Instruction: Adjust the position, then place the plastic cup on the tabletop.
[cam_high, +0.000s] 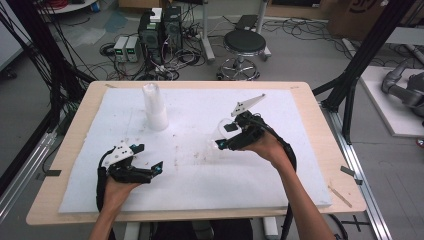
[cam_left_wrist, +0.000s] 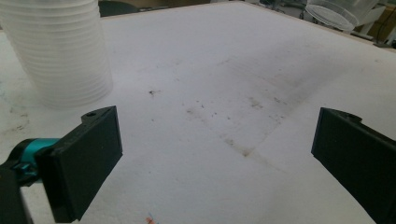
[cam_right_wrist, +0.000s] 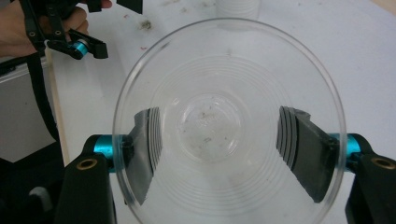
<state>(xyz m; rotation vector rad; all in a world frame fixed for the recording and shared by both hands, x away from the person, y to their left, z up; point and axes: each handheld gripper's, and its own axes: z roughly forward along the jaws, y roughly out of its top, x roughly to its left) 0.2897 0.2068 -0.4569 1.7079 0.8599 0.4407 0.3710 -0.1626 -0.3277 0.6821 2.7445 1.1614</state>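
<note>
Clear plastic, ribbed and round, the single cup (cam_right_wrist: 229, 126) sits clamped between the right gripper's (cam_high: 239, 134) two black jaws, its mouth facing the camera, seemingly lifted off the white foam sheet (cam_high: 200, 185). The left gripper (cam_high: 142, 161) stands wide open with nothing between its jaws, low over the sheet, near the tall stack of translucent cups (cam_high: 154, 106).

Your wooden table (cam_high: 310, 107) carries a white foam sheet (cam_high: 200, 180), stained with small brown specks; on the sheet stands an upside-down stack of clear cups (cam_high: 154, 107).
</note>
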